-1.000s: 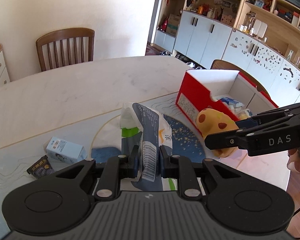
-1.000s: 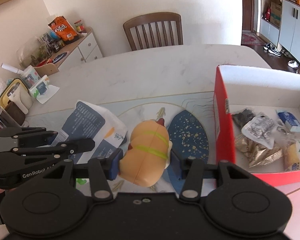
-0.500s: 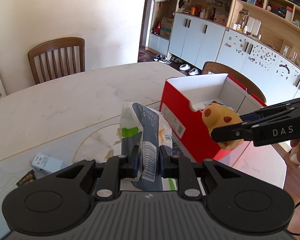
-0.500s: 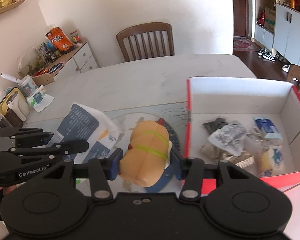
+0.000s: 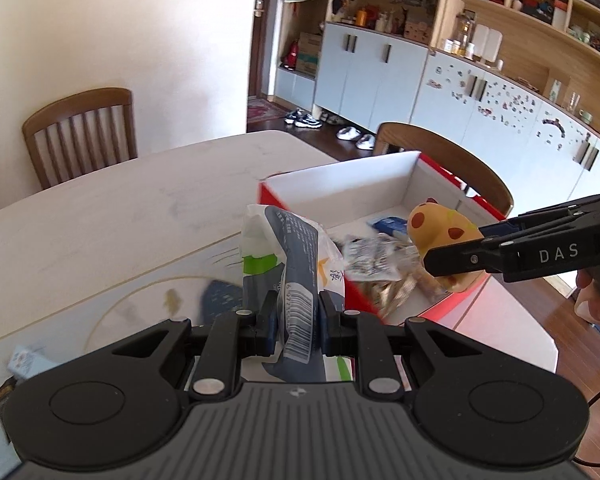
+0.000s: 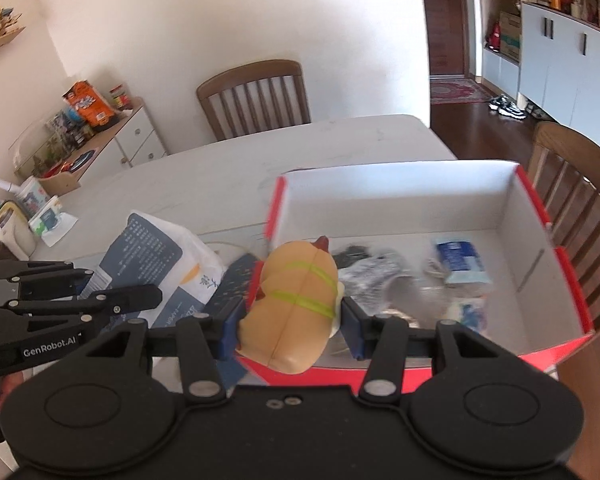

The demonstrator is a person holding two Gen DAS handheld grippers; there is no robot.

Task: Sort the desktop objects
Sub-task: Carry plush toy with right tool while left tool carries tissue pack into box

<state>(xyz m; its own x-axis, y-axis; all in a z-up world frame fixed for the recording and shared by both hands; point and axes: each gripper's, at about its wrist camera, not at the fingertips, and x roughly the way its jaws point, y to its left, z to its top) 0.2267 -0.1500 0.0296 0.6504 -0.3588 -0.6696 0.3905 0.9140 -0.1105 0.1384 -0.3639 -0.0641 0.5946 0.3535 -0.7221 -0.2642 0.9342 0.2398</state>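
Over the near edge of the tabletop [image 5: 100, 216], as the left wrist camera sees it, the left gripper [image 5: 298, 316] has its jaws clamped on a blue and white paper packet [image 5: 296, 252], pinching it at the barcode end so that the packet stands up between the fingers. Just beyond the packet sits a red box [image 5: 404, 178] with white inner walls, near the table's right edge, and loose wrappers [image 5: 370, 262] lie on its floor, partly blurred. To the right, the right gripper [image 5: 456, 254] reaches in from the side, closed on a yellow spotted toy [image 5: 440, 226] that hangs above the near right part of the box. At the near left corner of the tabletop a small pale blue carton [image 5: 24, 360] lies blurred. A wooden chair [image 5: 80, 132] stands at the far edge.

From the right wrist camera, the right gripper [image 6: 290, 322] holds the yellow toy [image 6: 296, 296] squeezed between its blue pads [image 6: 230, 326], with two green bands running across the toy's back. The toy is above the near left corner of the red box [image 6: 396, 200], over the box's near wall. Inside the box, a blue and white sachet [image 6: 460, 260] lies toward the right wall, with silvery wrappers [image 6: 374, 280] beside it, too blurred to read. On the left, the left gripper [image 6: 124, 292] grips the paper packet [image 6: 156, 256], which is above the tabletop [image 6: 300, 144], just left of the box and outside it. A wooden chair [image 6: 256, 96] stands at the far edge of the table.
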